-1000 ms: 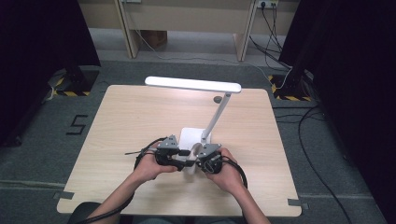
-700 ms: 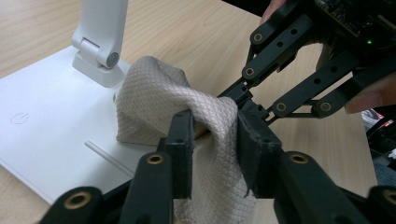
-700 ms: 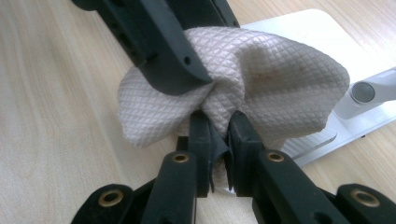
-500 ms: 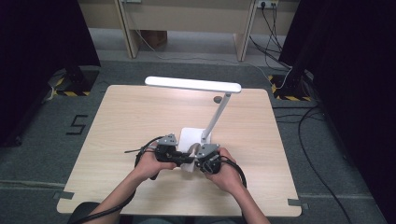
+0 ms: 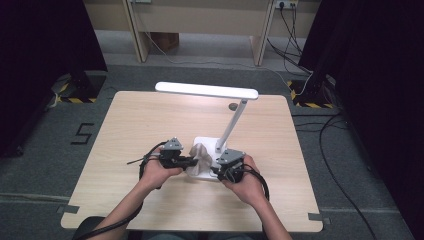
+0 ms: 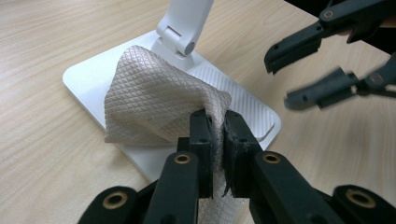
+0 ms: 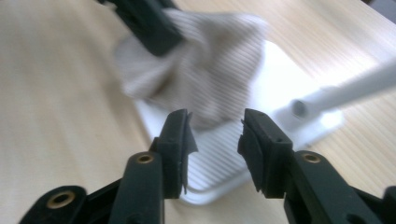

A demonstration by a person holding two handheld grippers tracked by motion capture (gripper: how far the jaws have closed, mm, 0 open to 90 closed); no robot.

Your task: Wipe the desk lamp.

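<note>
A soft, light quilted cloth (image 6: pixel 154 107) drapes over the lamp base (image 6: pixel 84 79) on the counter (image 5: pixel 150 125); left tongs (image 6: pixel 215 128) have just closed, pinching its near fold; right tongs (image 7: pixel 215 135) have just been opening, nothing between them; any bunched edge suits gripping.

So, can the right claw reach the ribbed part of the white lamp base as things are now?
Probably yes: the right claw is open just above the ribbed part, and the beige quilted cloth lies farther back.
</note>
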